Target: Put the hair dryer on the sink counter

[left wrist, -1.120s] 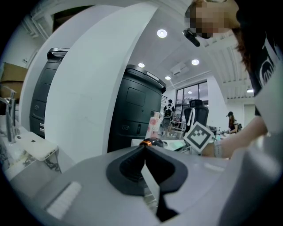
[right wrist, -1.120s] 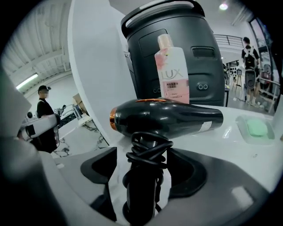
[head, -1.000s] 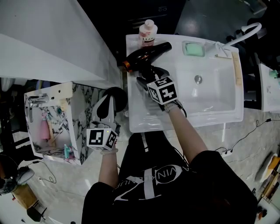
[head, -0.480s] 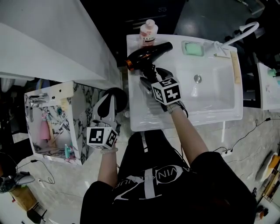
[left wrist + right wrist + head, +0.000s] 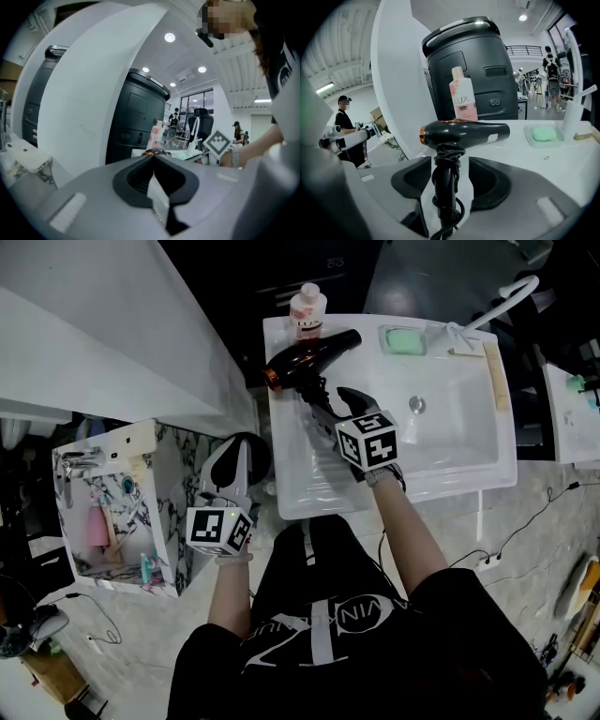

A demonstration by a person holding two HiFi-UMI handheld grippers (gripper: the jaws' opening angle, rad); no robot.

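The black hair dryer (image 5: 309, 357) (image 5: 464, 132) with an orange rear rim lies on the white sink counter (image 5: 300, 465), left of the basin. Its cord is wound round the handle, which points toward me. My right gripper (image 5: 328, 401) (image 5: 449, 164) straddles that handle. Its jaws have just been closing, with the handle between them, but a gap shows on both sides, so it is open. My left gripper (image 5: 242, 444) (image 5: 153, 157) hangs beside the counter's left edge, shut and holding nothing.
A pink bottle (image 5: 307, 307) (image 5: 462, 96) stands behind the dryer. A green soap bar (image 5: 405, 339) (image 5: 543, 134) sits in its dish beside the white faucet (image 5: 502, 296). The basin (image 5: 441, 418) lies right of the gripper. A white cabinet (image 5: 112, 502) stands at the left.
My right gripper has drawn back a little along the dryer's handle toward me. The dryer stays lying on the counter. The left gripper has kept still.
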